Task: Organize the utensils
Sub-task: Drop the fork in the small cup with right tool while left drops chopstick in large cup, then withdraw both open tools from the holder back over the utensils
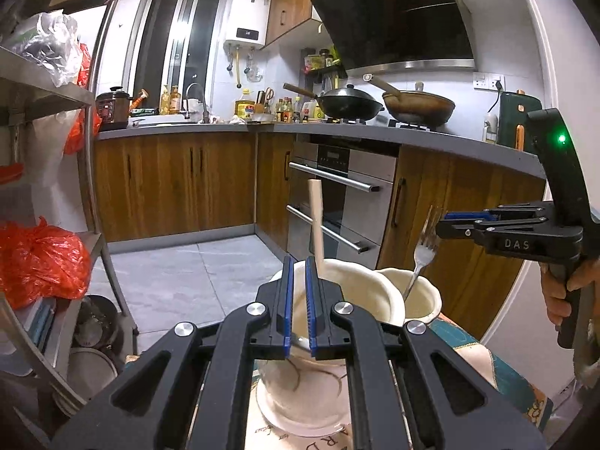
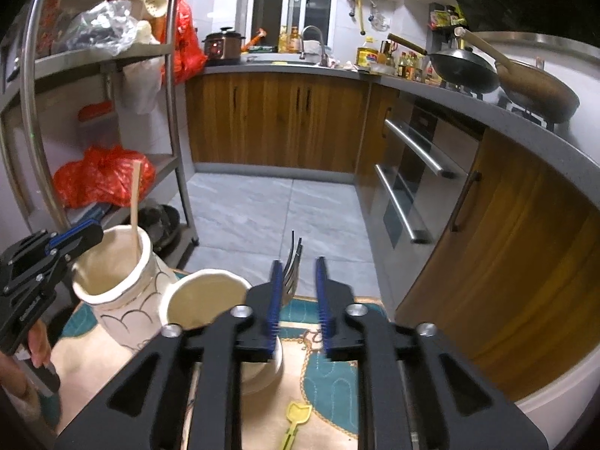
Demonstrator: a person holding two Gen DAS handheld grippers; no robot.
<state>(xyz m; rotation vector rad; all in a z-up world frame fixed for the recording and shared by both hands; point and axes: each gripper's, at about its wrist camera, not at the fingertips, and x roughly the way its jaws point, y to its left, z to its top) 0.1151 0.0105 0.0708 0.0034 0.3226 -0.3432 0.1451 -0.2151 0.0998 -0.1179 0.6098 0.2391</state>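
Observation:
Two cream ceramic holders stand on a patterned cloth. The taller holder has a wooden stick standing in it. The shorter holder has a metal fork leaning in it, tines up. My left gripper hovers over the taller holder's near rim, jaws nearly closed with a narrow gap and nothing between them. My right gripper is open, its fingers either side of the fork's tines, not touching them. It also shows in the left wrist view.
A yellow toy shovel lies on the cloth near my right gripper. A metal rack with red bags stands left. Wooden cabinets, an oven and a counter with pans lie beyond.

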